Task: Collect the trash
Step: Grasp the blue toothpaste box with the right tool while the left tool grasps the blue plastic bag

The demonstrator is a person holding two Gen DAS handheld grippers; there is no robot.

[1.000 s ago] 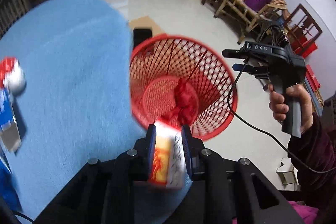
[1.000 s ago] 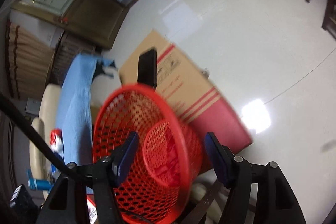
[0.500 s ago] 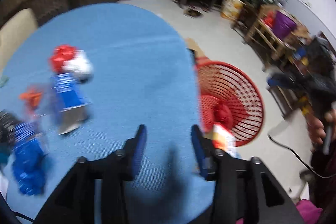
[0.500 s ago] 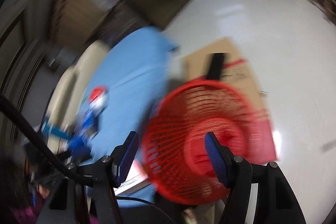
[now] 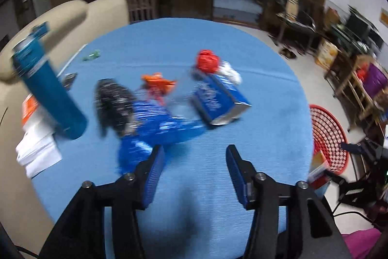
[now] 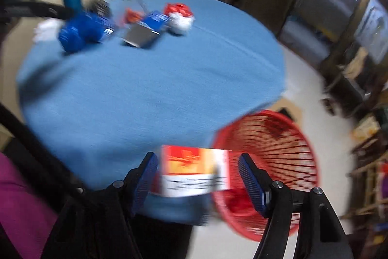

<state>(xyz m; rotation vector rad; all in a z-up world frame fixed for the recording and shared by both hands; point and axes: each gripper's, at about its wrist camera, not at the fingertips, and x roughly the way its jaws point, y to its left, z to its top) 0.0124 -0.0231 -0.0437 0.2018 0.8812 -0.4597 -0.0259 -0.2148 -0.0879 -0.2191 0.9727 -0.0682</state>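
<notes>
My left gripper point(image 5: 194, 163) is open and empty above the near part of the round blue table point(image 5: 266, 128). Trash lies further back on it: a blue carton point(image 5: 218, 101), a crumpled blue wrapper point(image 5: 160, 128), an orange scrap point(image 5: 158, 85), a black wrapper point(image 5: 114, 101) and a red and white wad point(image 5: 211, 62). A red mesh basket point(image 5: 327, 137) stands on the floor to the right of the table. A red, yellow and white box point(image 6: 195, 171) hangs at the basket's near rim, between the open fingers of my right gripper point(image 6: 196, 176), seemingly loose.
A teal bottle point(image 5: 48, 84) stands at the table's left, next to white papers point(image 5: 36, 145). A beige sofa point(image 5: 72, 13) lies behind the table. Wooden chairs and clutter point(image 5: 359, 79) fill the right side of the room. The red basket point(image 6: 271, 171) holds red trash.
My left gripper let go of the box at the basket, opened, and swung left over the table. My right gripper swung from the basket toward the table. Both views are blurred by motion.
</notes>
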